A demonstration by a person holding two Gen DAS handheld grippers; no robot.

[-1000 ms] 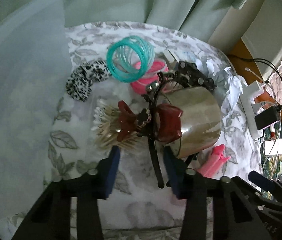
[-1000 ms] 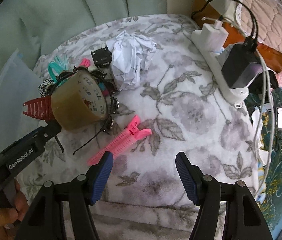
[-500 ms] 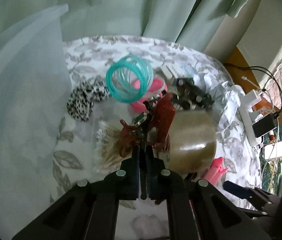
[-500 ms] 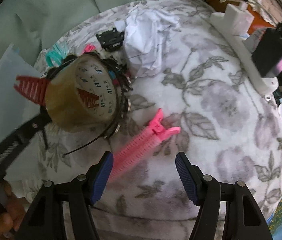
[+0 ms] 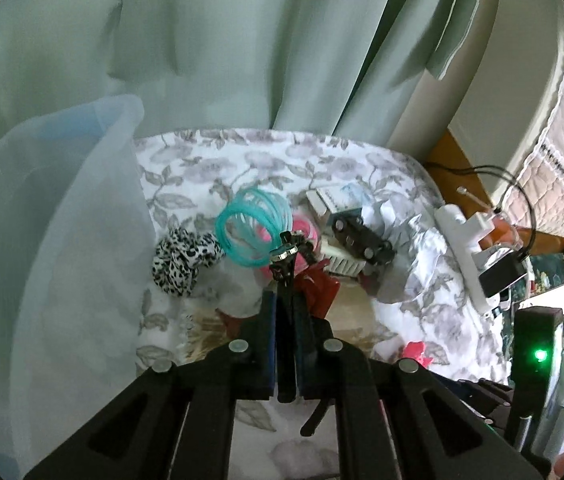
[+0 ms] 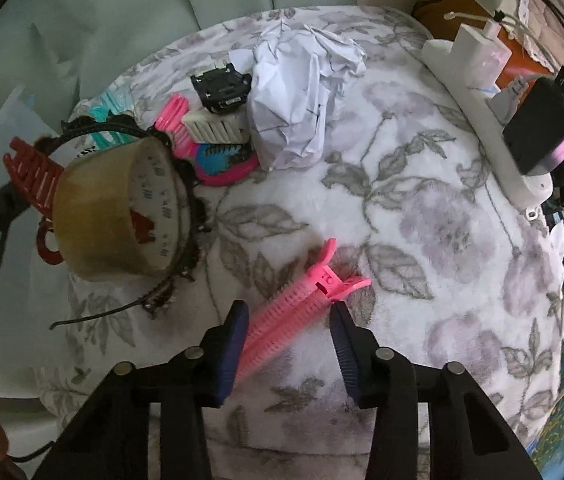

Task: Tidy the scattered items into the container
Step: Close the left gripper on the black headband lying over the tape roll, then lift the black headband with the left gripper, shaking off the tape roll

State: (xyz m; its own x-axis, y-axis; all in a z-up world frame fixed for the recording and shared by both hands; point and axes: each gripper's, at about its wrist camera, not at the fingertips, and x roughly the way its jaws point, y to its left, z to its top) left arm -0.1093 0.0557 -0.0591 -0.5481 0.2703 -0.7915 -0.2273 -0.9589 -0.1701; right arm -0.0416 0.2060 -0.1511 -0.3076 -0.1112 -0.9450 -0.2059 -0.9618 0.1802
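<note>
Hair clip (image 6: 302, 312): pink, on the flowered blanket (image 6: 422, 208), between the right claw's open fingers.
Long axis: slanting up-right, tail near the left finger.
Right claw (image 6: 288, 346): wide open, holding nothing, nearer by far.
Left claw (image 5: 285, 322): clamped on a black headband (image 5: 284, 276).
Container (image 5: 61, 248): far left.

Left view: tape roll (image 5: 356, 312) blurred, mostly hidden behind left hand-held gripper (image 5: 285, 312); container (image 5: 41, 260) cut off at left edge. Right view: pink clip (image 6: 302, 308) tail hidden behind a finger (image 6: 233, 354); headband (image 6: 185, 216) partly behind tape.
</note>
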